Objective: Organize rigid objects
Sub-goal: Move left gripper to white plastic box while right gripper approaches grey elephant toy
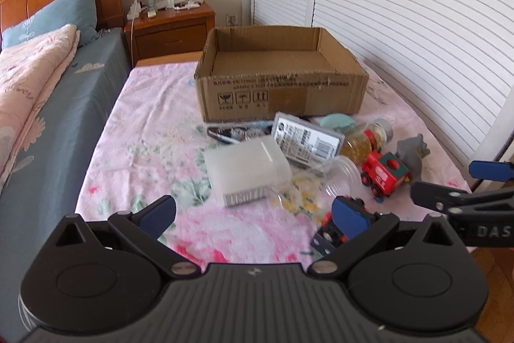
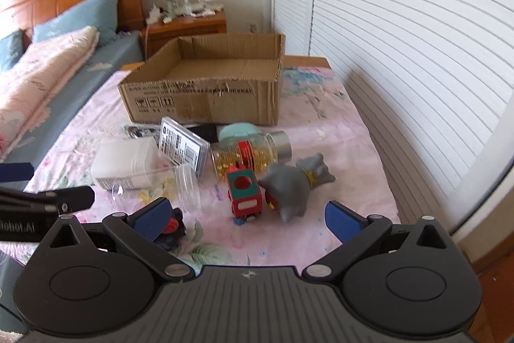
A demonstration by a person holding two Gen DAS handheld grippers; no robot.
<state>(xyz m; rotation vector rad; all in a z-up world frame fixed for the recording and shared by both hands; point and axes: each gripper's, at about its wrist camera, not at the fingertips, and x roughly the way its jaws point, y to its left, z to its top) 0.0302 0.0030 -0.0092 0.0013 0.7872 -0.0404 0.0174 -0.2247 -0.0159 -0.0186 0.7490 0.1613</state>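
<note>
An open cardboard box (image 1: 282, 85) (image 2: 205, 98) stands empty on a pink floral cloth. In front of it lies a heap: a white plastic container (image 1: 245, 171) (image 2: 123, 164), a clear labelled case (image 1: 306, 140) (image 2: 183, 147), a clear jar (image 1: 321, 182) (image 2: 180, 182), a bottle of yellow capsules (image 1: 366, 139) (image 2: 247, 153), a red toy train (image 1: 384, 172) (image 2: 245, 193), a grey toy animal (image 1: 412, 153) (image 2: 294, 185) and a small dark toy car (image 1: 334, 233) (image 2: 173, 225). My left gripper (image 1: 253, 214) is open and empty above the near cloth. My right gripper (image 2: 247, 221) is open and empty, just short of the train.
A teal round object (image 1: 337, 122) (image 2: 239, 130) and a dark tool pack (image 1: 231, 132) lie by the box. A bed with a pink quilt (image 1: 29, 79) is on the left, a wooden nightstand (image 1: 170, 24) behind, white louvred doors (image 1: 401, 5) on the right.
</note>
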